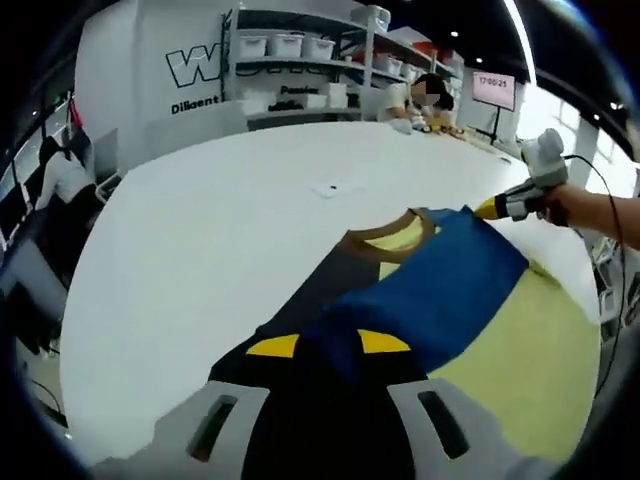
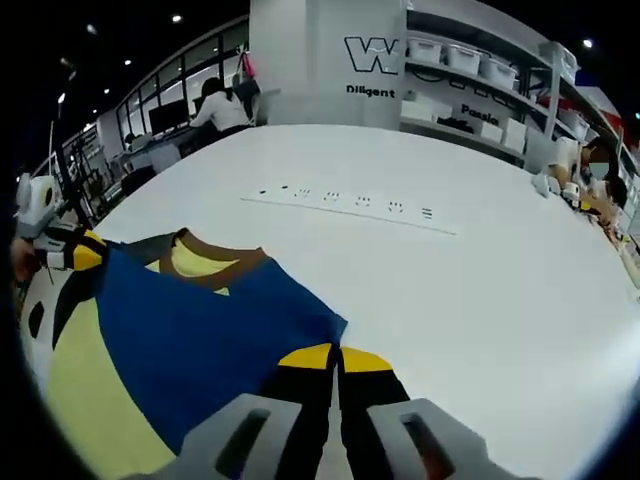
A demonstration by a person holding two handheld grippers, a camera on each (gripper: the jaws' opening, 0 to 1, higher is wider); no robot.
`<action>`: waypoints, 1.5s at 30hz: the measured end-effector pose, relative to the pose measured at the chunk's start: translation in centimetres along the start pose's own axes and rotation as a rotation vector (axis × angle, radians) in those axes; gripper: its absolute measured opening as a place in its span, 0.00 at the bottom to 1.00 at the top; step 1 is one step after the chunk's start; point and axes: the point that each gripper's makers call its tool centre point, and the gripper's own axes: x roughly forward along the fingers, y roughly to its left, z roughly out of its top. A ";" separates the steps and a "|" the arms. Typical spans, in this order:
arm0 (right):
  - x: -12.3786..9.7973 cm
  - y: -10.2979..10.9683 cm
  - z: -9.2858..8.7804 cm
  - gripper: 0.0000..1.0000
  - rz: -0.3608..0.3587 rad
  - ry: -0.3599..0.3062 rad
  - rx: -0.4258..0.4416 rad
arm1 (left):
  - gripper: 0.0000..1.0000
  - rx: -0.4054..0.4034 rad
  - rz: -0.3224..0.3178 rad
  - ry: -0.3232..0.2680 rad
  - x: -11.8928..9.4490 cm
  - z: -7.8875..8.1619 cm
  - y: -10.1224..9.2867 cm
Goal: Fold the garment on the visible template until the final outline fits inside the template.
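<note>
A blue garment [image 1: 440, 285] with a brown collar [image 1: 392, 238] lies partly lifted over a pale yellow sheet [image 1: 520, 360] on the white table. In the left gripper view my left gripper [image 1: 328, 344] has its yellow-tipped jaws closed on bunched blue and dark fabric at the near edge. My right gripper [image 1: 487, 208], held by a hand, pinches the blue cloth's far corner. In the right gripper view my right gripper [image 2: 338, 357] is shut on the garment's [image 2: 210, 330] edge, the collar [image 2: 215, 262] sits beyond, and the left gripper [image 2: 88, 253] grips the opposite corner. The yellow sheet [image 2: 85, 390] shows underneath.
The white table [image 1: 220, 230] stretches wide around the garment, with a row of small printed marks [image 2: 345, 203] in its middle. Shelves with white bins [image 1: 290, 45] stand behind it. People sit at its far side [image 1: 430, 100] and at desks [image 2: 220, 105].
</note>
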 end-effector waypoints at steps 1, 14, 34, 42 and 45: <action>0.0 0.0 0.0 0.00 0.000 -0.001 -0.001 | 0.21 -0.013 -0.001 0.006 -0.1 -0.2 0.0; -0.4 0.3 0.0 0.00 0.002 -0.008 0.007 | 0.15 -0.153 -0.060 0.058 0.9 -3.0 -1.7; -0.4 0.1 -0.2 0.00 -0.009 0.001 -0.014 | 0.00 -0.311 -0.075 0.043 -2.0 -4.3 -2.6; -0.7 0.4 0.1 0.00 0.002 -0.009 -0.046 | 0.00 -0.240 -0.040 0.006 -2.0 -4.7 -2.5; -1.3 0.0 0.4 0.00 -0.011 -0.019 -0.039 | 0.00 -0.228 -0.024 0.020 -2.3 -5.1 -2.4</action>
